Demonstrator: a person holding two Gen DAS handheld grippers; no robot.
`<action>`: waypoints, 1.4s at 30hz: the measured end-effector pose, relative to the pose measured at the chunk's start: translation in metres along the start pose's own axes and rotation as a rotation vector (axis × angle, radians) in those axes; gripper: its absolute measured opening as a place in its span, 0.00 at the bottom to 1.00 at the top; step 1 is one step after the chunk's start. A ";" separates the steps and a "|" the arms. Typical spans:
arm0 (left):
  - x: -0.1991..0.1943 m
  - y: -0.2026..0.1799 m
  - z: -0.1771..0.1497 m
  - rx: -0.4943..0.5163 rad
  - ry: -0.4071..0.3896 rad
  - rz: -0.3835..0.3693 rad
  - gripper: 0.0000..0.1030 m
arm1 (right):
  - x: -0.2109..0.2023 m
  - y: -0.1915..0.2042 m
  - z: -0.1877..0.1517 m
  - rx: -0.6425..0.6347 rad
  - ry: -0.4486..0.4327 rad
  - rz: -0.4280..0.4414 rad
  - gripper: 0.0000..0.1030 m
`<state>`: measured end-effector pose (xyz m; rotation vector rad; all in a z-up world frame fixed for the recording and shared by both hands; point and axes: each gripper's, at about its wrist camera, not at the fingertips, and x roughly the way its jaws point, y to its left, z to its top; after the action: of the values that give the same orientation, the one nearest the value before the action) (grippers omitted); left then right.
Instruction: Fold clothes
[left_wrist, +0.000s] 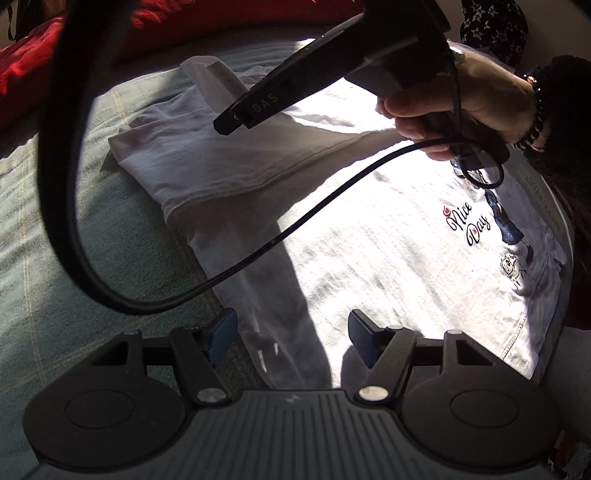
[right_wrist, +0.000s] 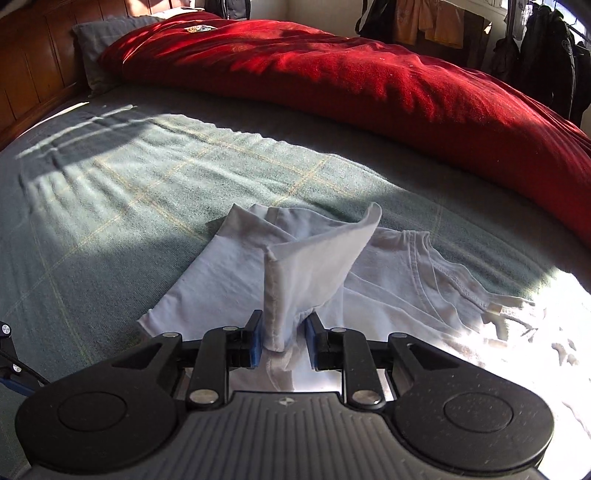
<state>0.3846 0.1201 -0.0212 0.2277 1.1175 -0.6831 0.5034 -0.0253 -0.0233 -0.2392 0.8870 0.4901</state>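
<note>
A white T-shirt (left_wrist: 369, 240) with a "Nice Day" print (left_wrist: 467, 221) lies flat on the bed, one side folded in as a long band (left_wrist: 221, 162). My left gripper (left_wrist: 291, 339) hovers open over the shirt's near edge with nothing between its blue pads. In the right wrist view a sleeve (right_wrist: 314, 258) stands up between the jaws of my right gripper (right_wrist: 283, 341). Its hem rests against the left pad (right_wrist: 256, 343), and a thin dark gap shows at the right pad, so the jaws stand slightly apart. A hand (left_wrist: 461, 107) holds that gripper above the shirt's collar end.
The shirt lies on a grey-green checked bed cover (right_wrist: 147, 184). A rumpled red blanket (right_wrist: 369, 74) runs along the far side, with a grey pillow (right_wrist: 96, 48) and wooden headboard at the left. A black cable (left_wrist: 258, 251) loops across the left wrist view. Clothes hang at the back right (right_wrist: 546, 55).
</note>
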 end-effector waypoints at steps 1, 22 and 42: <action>0.000 0.000 -0.001 -0.001 -0.001 0.001 0.65 | 0.000 0.001 0.002 -0.001 -0.009 -0.008 0.25; -0.001 0.003 -0.016 -0.035 0.016 0.036 0.65 | -0.035 -0.018 -0.006 0.083 -0.001 0.061 0.47; 0.015 -0.012 0.005 -0.066 0.045 0.192 0.66 | -0.075 -0.118 -0.068 0.334 -0.016 -0.128 0.68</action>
<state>0.3849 0.1024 -0.0302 0.2909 1.1424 -0.4715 0.4767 -0.1778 -0.0055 0.0138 0.9173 0.2188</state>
